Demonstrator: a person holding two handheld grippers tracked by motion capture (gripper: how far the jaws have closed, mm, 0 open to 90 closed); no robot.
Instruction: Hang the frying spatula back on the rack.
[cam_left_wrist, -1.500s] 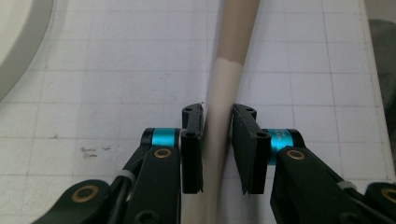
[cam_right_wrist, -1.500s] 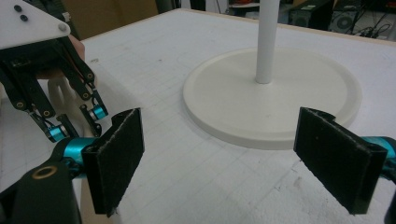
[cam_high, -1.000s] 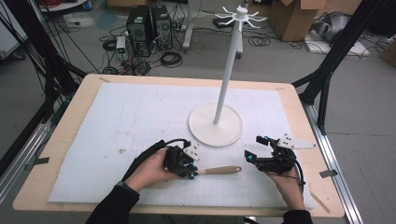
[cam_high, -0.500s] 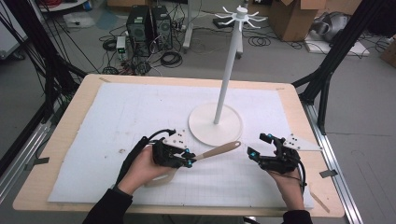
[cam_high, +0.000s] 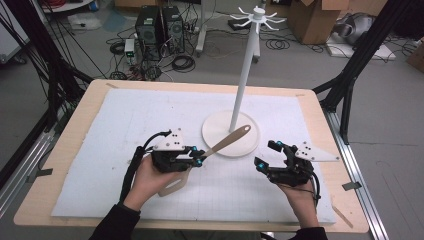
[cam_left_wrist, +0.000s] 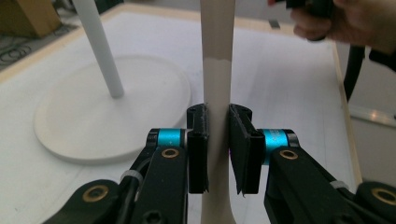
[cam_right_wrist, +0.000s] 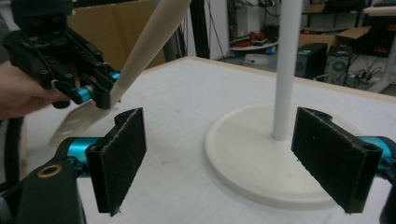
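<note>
**Spatula clamped in the left hand-held gripper, tilted over the stand's base**

The beige spatula (cam_high: 220, 146) sits just left of centre in the high view, its handle slanting up and right so the tip overlaps the round base of the white stand (cam_high: 231, 134), while its flat blade pokes out below the person's left hand. The left hand-held gripper (cam_high: 199, 159) has its jaws closed tight on the handle; in the left gripper view the handle (cam_left_wrist: 216, 93) runs straight up between both pads. To the lower right of the high view, well apart from the spatula, the right hand-held gripper (cam_high: 270, 156) stands wide open with nothing between its jaws, over the white mat on the desk (cam_high: 65, 145).
</note>
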